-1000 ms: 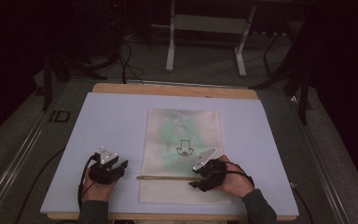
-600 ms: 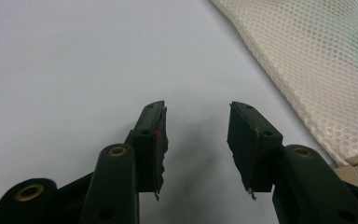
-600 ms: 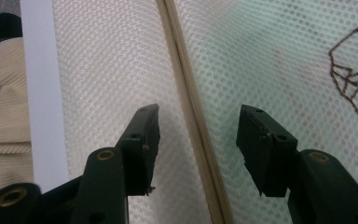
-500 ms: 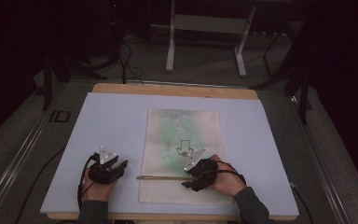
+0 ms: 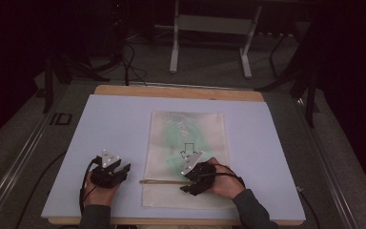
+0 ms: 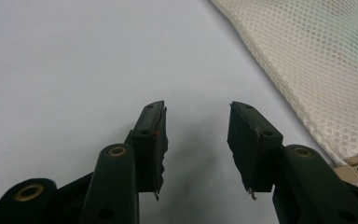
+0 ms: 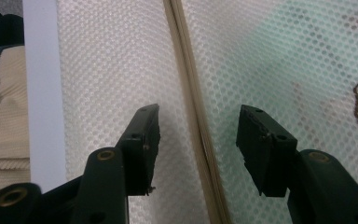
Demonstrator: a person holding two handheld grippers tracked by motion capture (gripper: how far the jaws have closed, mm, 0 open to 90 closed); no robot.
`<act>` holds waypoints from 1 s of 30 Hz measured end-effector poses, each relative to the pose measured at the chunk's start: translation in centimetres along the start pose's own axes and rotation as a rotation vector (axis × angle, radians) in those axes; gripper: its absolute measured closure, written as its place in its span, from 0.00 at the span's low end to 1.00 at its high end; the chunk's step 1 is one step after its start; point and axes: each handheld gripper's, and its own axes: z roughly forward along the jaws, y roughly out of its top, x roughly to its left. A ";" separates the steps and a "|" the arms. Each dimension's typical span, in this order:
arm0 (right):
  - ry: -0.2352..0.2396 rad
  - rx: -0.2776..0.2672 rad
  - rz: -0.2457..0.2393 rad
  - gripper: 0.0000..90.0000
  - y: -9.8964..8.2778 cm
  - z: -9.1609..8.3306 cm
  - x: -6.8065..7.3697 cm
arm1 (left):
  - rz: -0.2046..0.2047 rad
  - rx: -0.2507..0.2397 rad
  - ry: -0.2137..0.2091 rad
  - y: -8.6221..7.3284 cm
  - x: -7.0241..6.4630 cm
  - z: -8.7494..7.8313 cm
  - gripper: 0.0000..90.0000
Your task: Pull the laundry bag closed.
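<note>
Pale blue table [image 5: 114,124] first, bearing a white mesh bag [image 5: 187,138] lying flat at centre (greenish contents showing through). Across the bag's near part, a zipper strip [image 5: 162,182]. Right gripper [image 7: 198,140] poised over that strip, jaws apart and straddling it, nothing held. Left gripper [image 6: 196,135] resting on bare table beside the bag, jaws likewise apart. Probably the reach-for-zipper step; next, closing precisely on the strip.
</note>
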 end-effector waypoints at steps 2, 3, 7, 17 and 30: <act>0.001 0.001 -0.002 0.55 0.2 0.1 0.0 | 0.000 0.000 0.000 0.0 0.0 0.0 0.62; 0.001 0.001 -0.002 0.55 0.2 0.1 0.0 | 0.000 0.000 0.000 0.0 0.0 0.0 0.62; 0.006 0.001 -0.014 0.55 0.7 0.4 0.1 | -0.001 0.000 -0.001 0.0 0.0 0.0 0.62; 0.017 0.008 -0.029 0.54 1.7 1.0 0.1 | -0.001 0.002 -0.002 0.0 0.0 0.0 0.62; 0.033 0.004 -0.052 0.54 3.3 2.1 0.4 | 0.003 0.002 0.001 0.0 -0.1 0.0 0.62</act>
